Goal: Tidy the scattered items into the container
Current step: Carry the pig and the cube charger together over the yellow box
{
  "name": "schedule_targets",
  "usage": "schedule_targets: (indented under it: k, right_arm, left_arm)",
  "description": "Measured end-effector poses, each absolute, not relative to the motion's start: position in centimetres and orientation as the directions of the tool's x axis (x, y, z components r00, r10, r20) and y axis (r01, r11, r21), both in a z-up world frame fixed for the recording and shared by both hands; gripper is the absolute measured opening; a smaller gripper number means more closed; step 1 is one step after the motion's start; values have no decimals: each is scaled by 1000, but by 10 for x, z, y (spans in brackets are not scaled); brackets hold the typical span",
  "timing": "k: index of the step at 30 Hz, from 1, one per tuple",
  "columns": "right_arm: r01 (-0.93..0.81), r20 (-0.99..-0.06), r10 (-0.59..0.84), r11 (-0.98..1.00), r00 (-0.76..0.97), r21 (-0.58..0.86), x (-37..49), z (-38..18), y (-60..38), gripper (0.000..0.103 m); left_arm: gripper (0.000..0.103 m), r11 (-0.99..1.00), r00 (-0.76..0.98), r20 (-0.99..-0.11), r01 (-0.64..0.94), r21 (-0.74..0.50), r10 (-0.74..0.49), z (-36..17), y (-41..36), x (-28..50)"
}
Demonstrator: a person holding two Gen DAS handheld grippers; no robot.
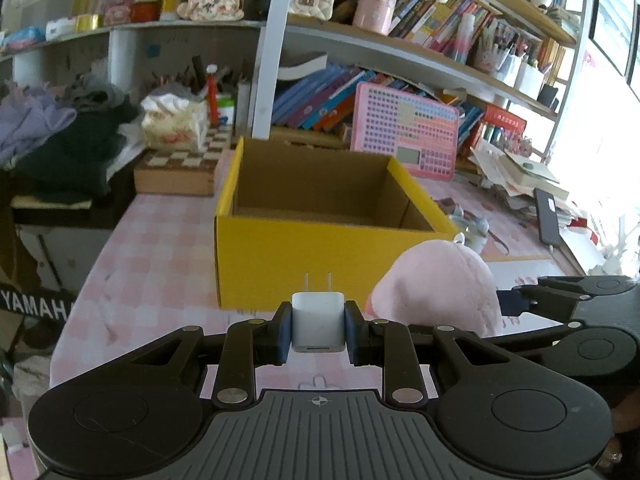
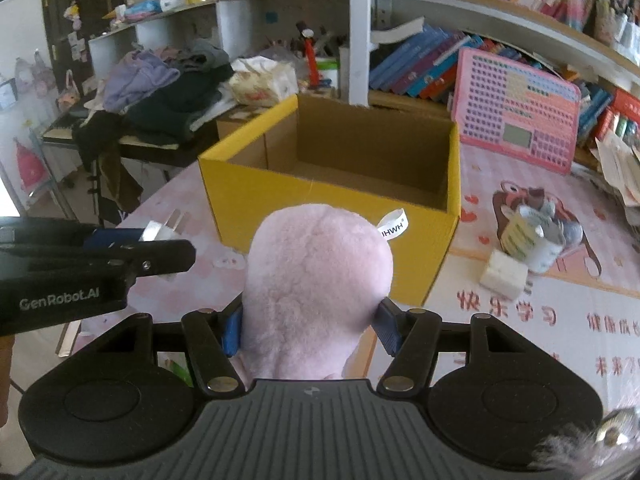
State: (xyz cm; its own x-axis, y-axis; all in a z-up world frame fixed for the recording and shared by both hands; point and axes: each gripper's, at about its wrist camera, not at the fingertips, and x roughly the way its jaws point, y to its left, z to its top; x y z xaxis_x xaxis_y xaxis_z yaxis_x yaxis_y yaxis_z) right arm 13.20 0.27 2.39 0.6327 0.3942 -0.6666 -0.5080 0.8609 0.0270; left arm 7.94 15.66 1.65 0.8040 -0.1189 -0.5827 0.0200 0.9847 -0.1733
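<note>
Left wrist view
- Left gripper (image 1: pixel 318 326): clamped on white charger (image 1: pixel 318 322), blue pads against its two flat sides, prongs pointing forward at the box; likely held so for a straight drop.
- Yellow box (image 1: pixel 320 216): open-topped, on the pink checked table (image 1: pixel 160 264), just ahead; nothing seen inside.
- Pink plush (image 1: pixel 436 288): to the right, beside the charger, near the box's front wall.

Right wrist view
- Right gripper (image 2: pixel 312 330): squeezed on pink plush (image 2: pixel 320 280), fur bulging over both pads; low grip probably to keep the soft bulk from slipping.
- Yellow box (image 2: pixel 332 208): directly ahead, near rim just beyond the plush.
- Left gripper (image 2: pixel 160 240): entering from the left, charger (image 2: pixel 158 232) at its tip.
- Left out on the table: white block (image 2: pixel 502 274) and a small cup (image 2: pixel 532 240), right of the box, not yet tidied.
</note>
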Motion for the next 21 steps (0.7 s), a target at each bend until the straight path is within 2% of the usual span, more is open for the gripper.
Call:
schedule_targets:
  k: [9, 21]
  right_arm:
    - [-522, -682, 414, 851, 602, 56, 150, 42, 8, 61]
    - [-537, -617, 466, 840, 635, 81, 190, 71, 1, 61]
  left_arm:
    - [25, 986, 820, -555, 65, -155, -142, 35, 155, 95]
    - [25, 990, 857, -501, 64, -128, -120, 65, 158, 132]
